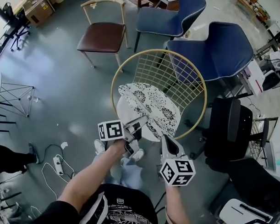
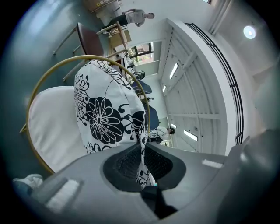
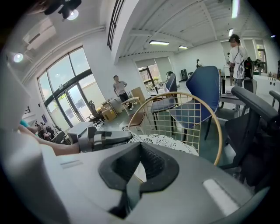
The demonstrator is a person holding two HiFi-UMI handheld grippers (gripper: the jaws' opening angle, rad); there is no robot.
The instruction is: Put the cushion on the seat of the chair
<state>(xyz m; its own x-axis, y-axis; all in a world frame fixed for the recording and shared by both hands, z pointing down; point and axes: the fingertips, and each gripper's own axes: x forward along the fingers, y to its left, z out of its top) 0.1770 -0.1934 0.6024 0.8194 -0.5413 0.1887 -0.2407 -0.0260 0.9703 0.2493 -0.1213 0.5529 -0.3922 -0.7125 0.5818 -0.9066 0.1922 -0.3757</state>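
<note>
Cushion (image 1: 149, 107), pinched by left hand-held gripper (image 1: 139, 124) and right hand-held gripper (image 1: 164, 139), spans chair (image 1: 156, 50) crosswise.

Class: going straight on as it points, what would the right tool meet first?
The right tool would first meet the black-and-white floral fabric cushion, whose edge looks pinched in its jaws; behind it, probably the round gold wire chair back.

The cushion (image 1: 149, 112) is soft matt cloth with a black floral print on white; the chair (image 1: 159, 50) is thin metal wire and tube in a satin gold finish. The left claw (image 2: 141, 159) and right claw (image 3: 139, 164) have smooth matt grey plastic shells and black ribbed pads (image 2: 126, 165); the floor (image 1: 63, 83) is smooth and faintly glossy; the brown chair (image 1: 102, 36) has a pale wood frame and a leathery seat.
</note>
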